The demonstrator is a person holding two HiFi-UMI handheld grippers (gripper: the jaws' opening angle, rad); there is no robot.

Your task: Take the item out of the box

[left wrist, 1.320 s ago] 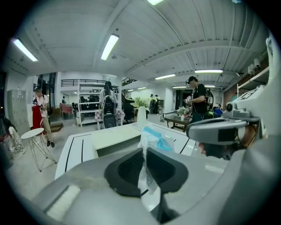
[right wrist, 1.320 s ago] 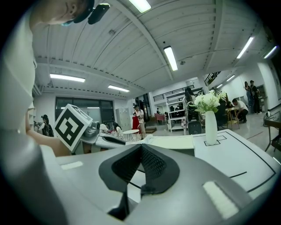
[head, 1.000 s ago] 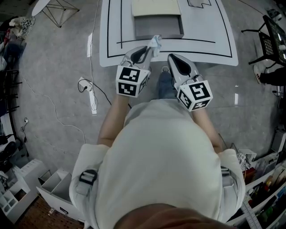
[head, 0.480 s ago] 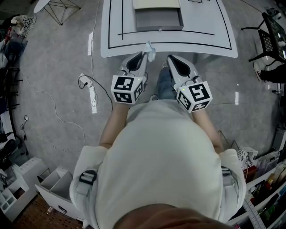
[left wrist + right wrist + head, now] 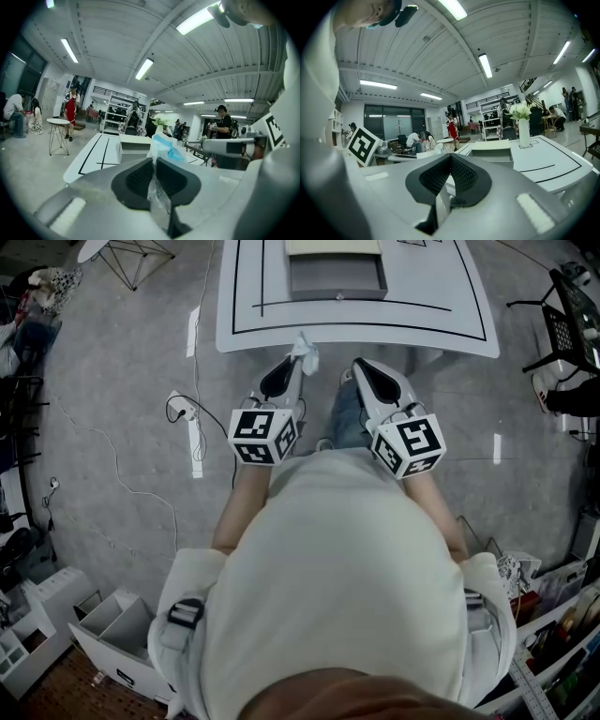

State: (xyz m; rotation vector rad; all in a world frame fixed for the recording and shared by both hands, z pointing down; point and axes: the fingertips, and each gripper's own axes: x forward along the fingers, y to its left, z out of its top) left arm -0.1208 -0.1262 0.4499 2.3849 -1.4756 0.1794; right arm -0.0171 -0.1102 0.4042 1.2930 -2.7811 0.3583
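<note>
My left gripper point(image 5: 296, 362) is shut on a small clear plastic packet point(image 5: 304, 345) with something blue and white inside. It is held in the air just in front of the white table's point(image 5: 431, 329) near edge. In the left gripper view the packet point(image 5: 162, 146) sticks up from between the two dark pads point(image 5: 138, 178). The grey open box point(image 5: 336, 278) sits on the table beyond, its lid folded back. My right gripper point(image 5: 360, 366) hovers beside the left one, shut with nothing in it; its tips point(image 5: 450, 157) meet, and the box point(image 5: 492, 153) lies ahead of them.
Black lines mark the tabletop. A white vase of flowers point(image 5: 520, 123) stands on the table to the right of the box. A power strip with its cable point(image 5: 192, 437) lies on the floor at left, and a black chair point(image 5: 574, 320) stands at right. People stand far off.
Both grippers have drawn back from the table toward the body. The packet was over the table's edge a second ago and now hangs off it, still gripped by the left gripper.
</note>
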